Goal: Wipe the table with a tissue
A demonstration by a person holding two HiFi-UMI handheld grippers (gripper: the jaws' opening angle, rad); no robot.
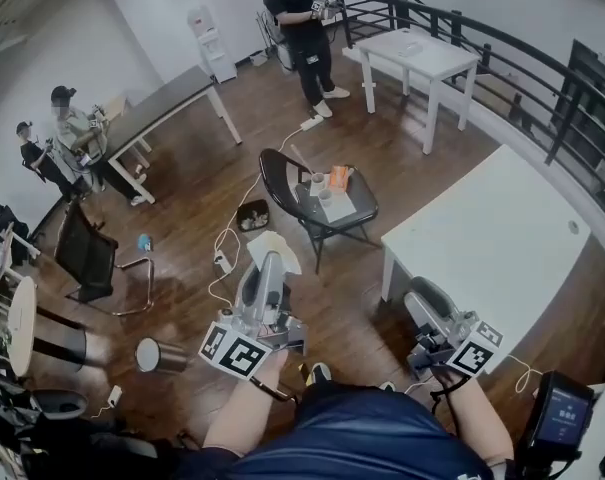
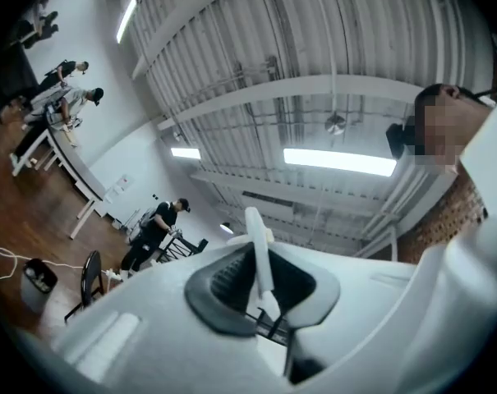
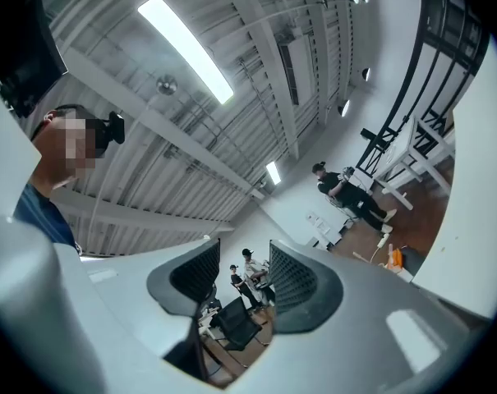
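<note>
A white tissue (image 1: 273,249) sticks out of my left gripper (image 1: 270,264), which is held above the wooden floor to the left of the big white table (image 1: 502,228). In the left gripper view the tissue (image 2: 259,249) shows as a thin sheet pinched between the shut pads of the left gripper (image 2: 261,263), which points upward. My right gripper (image 1: 422,296) hovers beside the table's near left corner. In its own view the right gripper (image 3: 243,279) is open, with a plain gap between the ribbed pads (image 3: 291,282) and nothing in it.
A black chair (image 1: 279,181) ahead carries an orange pack (image 1: 339,176) and a white cup. A metal bin (image 1: 160,355) stands at lower left, and cables trail across the floor. A person (image 1: 306,36) stands by a second white table (image 1: 414,52). A dark railing (image 1: 542,78) runs behind.
</note>
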